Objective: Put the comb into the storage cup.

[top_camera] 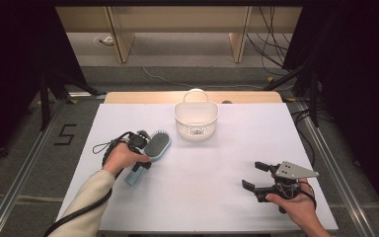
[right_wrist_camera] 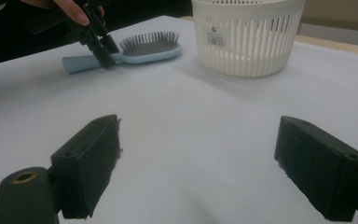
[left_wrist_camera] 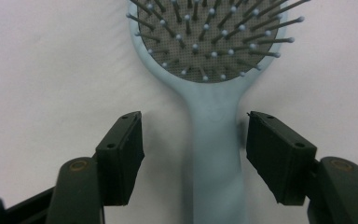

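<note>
my left hand-held gripper (left_wrist_camera: 195, 156) down over light-blue hairbrush (left_wrist_camera: 212, 70), jaws either side of handle, gaps both sides, no grip. right hand-held gripper (right_wrist_camera: 198, 165) wide open, holding nothing, white basket (right_wrist_camera: 247, 35) ahead.

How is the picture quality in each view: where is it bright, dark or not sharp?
High view: the table is evenly lit, its surroundings nearly black. Left gripper view: the hairbrush is soft in focus, with a faint shadow beside its handle. Right gripper view: the basket is fairly sharp; the near jaws look blurred.
</note>
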`<state>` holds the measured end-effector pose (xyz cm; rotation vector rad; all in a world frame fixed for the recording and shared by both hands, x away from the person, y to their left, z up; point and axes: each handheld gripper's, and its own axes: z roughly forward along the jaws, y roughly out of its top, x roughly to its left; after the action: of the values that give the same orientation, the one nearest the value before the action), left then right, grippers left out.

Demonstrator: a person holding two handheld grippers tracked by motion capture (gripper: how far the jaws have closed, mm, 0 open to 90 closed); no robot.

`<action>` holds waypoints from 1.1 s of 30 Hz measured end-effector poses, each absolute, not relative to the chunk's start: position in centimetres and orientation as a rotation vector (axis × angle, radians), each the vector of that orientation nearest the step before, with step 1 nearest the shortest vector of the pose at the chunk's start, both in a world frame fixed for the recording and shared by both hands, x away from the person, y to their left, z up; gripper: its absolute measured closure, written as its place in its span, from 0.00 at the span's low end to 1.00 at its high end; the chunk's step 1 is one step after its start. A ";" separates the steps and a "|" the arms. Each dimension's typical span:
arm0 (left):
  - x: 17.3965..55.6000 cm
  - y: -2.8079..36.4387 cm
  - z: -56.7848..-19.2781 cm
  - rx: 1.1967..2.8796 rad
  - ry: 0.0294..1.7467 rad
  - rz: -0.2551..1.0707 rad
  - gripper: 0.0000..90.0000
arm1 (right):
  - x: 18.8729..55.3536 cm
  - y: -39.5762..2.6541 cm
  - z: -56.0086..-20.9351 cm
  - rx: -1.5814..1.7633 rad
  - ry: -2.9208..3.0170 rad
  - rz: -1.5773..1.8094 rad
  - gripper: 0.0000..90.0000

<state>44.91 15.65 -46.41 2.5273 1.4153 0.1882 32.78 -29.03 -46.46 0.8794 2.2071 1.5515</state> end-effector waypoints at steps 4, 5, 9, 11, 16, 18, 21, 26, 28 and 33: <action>45.1 15.5 -46.4 2.531 1.424 0.172 0.44 | 32.8 -29.0 -46.4 0.880 2.207 1.551 0.17; 45.1 15.4 -46.4 2.532 1.431 0.169 0.44 | 32.8 -29.0 -46.4 0.880 2.207 1.551 0.17; 45.3 15.4 -46.4 2.528 1.457 0.173 0.45 | 32.8 -29.0 -46.5 0.880 2.209 1.550 0.17; 45.4 15.3 -46.4 2.525 1.468 0.176 0.46 | 32.8 -29.0 -46.5 0.879 2.211 1.547 0.17; 45.4 15.2 -46.5 2.514 1.488 0.171 0.48 | 32.8 -29.0 -46.5 0.879 2.210 1.549 0.17; 45.5 15.2 -46.4 2.519 1.485 0.170 0.48 | 32.8 -29.0 -46.5 0.879 2.211 1.549 0.17; 45.5 15.1 -46.4 2.523 1.490 0.159 0.51 | 32.8 -29.0 -46.4 0.879 2.210 1.549 0.17; 45.6 15.0 -46.3 2.529 1.496 0.148 0.54 | 32.8 -29.0 -46.4 0.880 2.205 1.553 0.17; 45.6 14.9 -46.3 2.531 1.500 0.144 0.55 | 32.8 -29.0 -46.4 0.881 2.206 1.553 0.17; 45.6 14.7 -46.2 2.528 1.513 0.138 0.60 | 32.8 -29.0 -46.4 0.879 2.204 1.553 0.17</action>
<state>45.59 14.67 -46.24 2.5283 1.5131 0.1379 32.75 -29.04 -46.40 0.8786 2.2044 1.5534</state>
